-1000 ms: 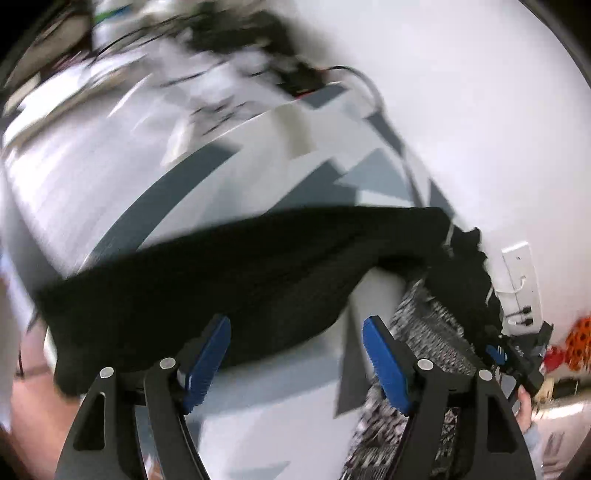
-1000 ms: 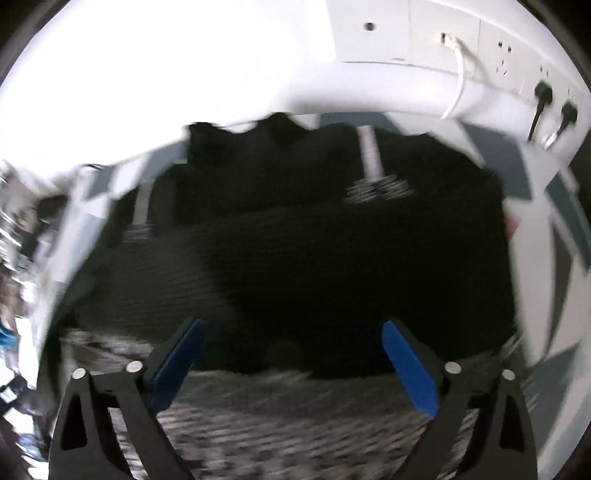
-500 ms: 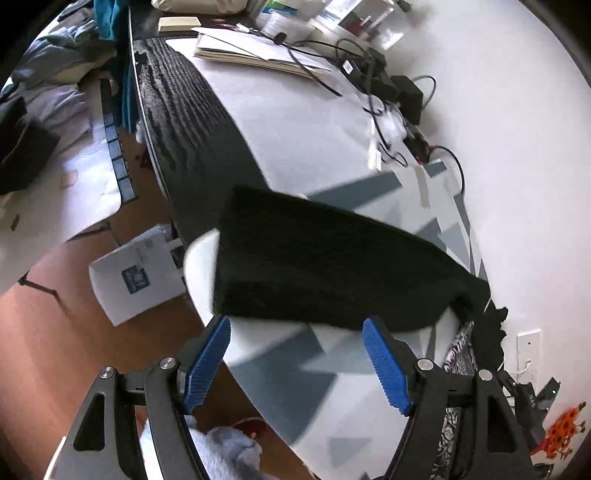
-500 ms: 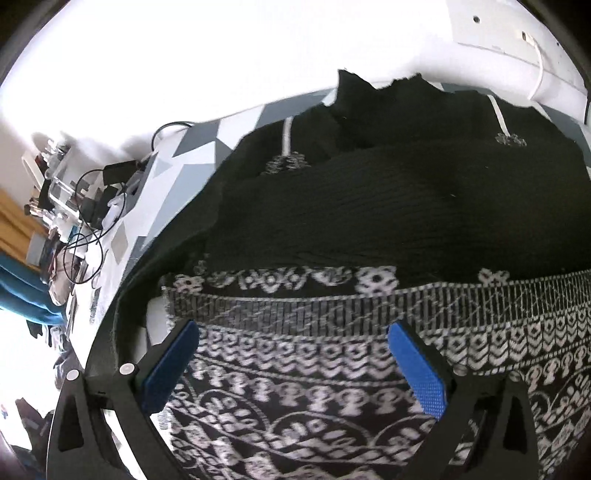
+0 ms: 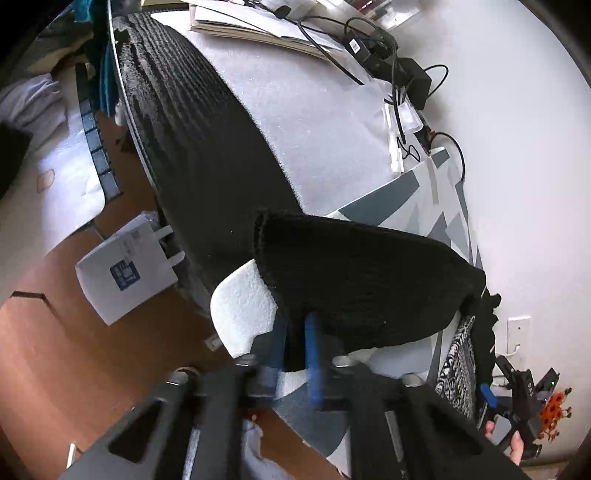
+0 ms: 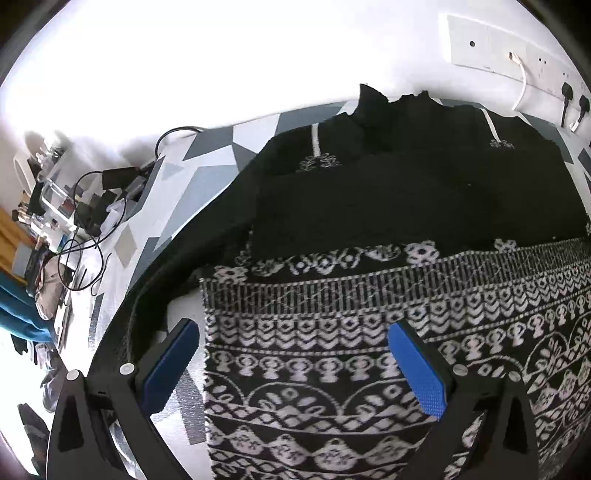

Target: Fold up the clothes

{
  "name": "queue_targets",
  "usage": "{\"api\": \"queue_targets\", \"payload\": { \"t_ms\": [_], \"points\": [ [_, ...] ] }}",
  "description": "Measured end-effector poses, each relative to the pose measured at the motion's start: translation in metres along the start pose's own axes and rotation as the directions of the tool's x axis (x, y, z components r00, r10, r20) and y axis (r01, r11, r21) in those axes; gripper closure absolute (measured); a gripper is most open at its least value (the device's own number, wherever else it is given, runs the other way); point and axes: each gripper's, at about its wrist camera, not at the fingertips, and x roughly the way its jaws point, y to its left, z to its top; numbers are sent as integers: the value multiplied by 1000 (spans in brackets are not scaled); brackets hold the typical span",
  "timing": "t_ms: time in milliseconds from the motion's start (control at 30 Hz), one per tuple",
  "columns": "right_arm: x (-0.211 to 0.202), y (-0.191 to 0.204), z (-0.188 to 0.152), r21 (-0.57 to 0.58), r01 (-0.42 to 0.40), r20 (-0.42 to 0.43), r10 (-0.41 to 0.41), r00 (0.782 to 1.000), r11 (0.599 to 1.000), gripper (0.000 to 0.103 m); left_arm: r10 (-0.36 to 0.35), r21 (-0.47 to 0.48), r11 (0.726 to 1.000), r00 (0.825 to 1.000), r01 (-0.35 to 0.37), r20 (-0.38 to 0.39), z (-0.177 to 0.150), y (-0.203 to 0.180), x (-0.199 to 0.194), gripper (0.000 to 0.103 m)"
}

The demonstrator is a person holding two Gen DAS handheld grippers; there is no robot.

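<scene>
The work surface is a table (image 5: pixel 417 206) covered in a grey-and-white geometric cloth, set against a white wall (image 5: pixel 517 147). Cables (image 5: pixel 399 74) and papers (image 5: pixel 258 26) crowd its far end. The near edge drops to a brown floor (image 5: pixel 55 350), where a white paper bag (image 5: pixel 125 269) stands.

The sweater (image 6: pixel 406 206) lies flat on the cloth: black knit with white patterned bands. Its black sleeve (image 5: pixel 362 280) reaches the table's near corner.

The left gripper (image 5: pixel 295 354) has just closed, pinching the sleeve edge. The right gripper (image 6: pixel 291 365) stands wide over the patterned hem, gripping nothing.
</scene>
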Motion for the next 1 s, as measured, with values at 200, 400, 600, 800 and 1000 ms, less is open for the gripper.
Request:
{"api": "queue_targets", "payload": {
  "t_ms": [200, 400, 600, 800, 1000],
  "points": [
    [-15, -6, 3, 51, 17, 50, -20, 999, 999, 0, -117, 170, 981, 987, 97, 109, 18, -60, -51, 97],
    [-59, -75, 17, 236, 92, 148, -130, 980, 967, 0, -339, 407, 879, 926, 249, 165, 46, -187, -86, 99],
    [-107, -158, 19, 396, 113, 204, -207, 957, 911, 0, -562, 655, 666, 817, 357, 126, 27, -361, -103, 99],
    [-138, -234, 24, 479, 92, 230, -226, 947, 873, 0, -542, 715, 540, 833, 444, -109, -52, -492, -34, 99],
    [-130, -258, 39, 319, 152, 175, -215, 961, 936, 1, -280, 664, 671, 942, 331, -186, -91, -467, 62, 89]
  ]
}}
